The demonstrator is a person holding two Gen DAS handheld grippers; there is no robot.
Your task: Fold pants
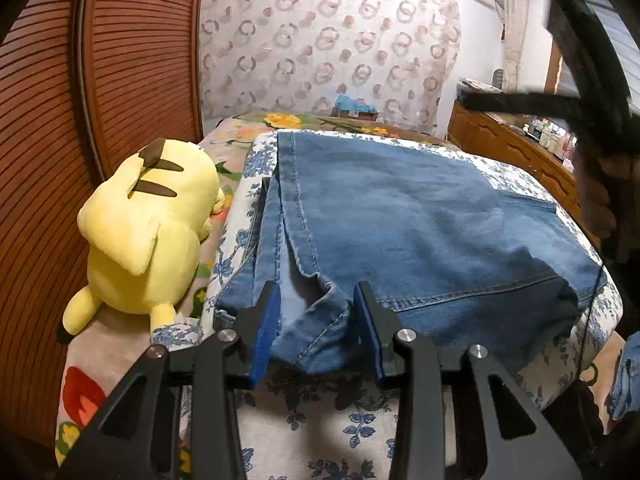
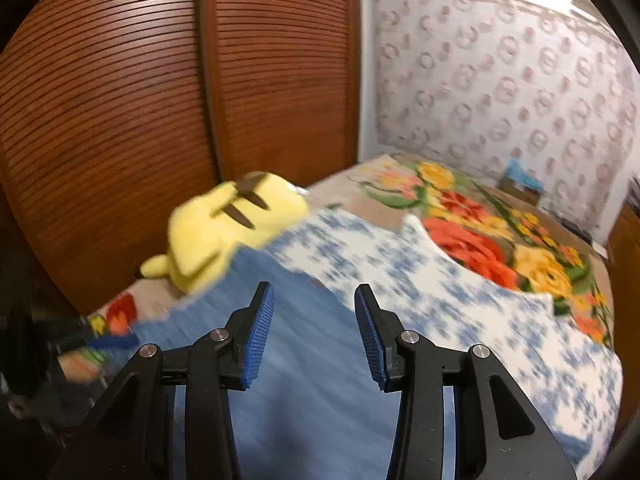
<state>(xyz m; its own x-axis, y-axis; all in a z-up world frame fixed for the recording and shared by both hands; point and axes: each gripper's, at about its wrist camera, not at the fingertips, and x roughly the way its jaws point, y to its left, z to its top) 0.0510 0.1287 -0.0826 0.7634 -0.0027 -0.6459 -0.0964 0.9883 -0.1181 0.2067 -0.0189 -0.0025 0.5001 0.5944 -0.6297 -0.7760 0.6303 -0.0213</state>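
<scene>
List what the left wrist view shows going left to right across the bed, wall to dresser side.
Slatted wooden door → yellow plush toy → folded jeans lying on the blue-flowered quilt → wooden dresser at the far right.

Left of the folded pants (image 1: 420, 216), a yellow plush toy (image 1: 148, 232) blocked my way, the slatted wooden door (image 1: 100, 80) just behind it. Beyond the pants, the flowered bedspread (image 2: 500, 240) lay open.

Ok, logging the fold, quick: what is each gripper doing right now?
Left gripper: open, jeans bunched between its jaws, not pinched.
Right gripper: open, holding nothing, above the jeans.
</scene>
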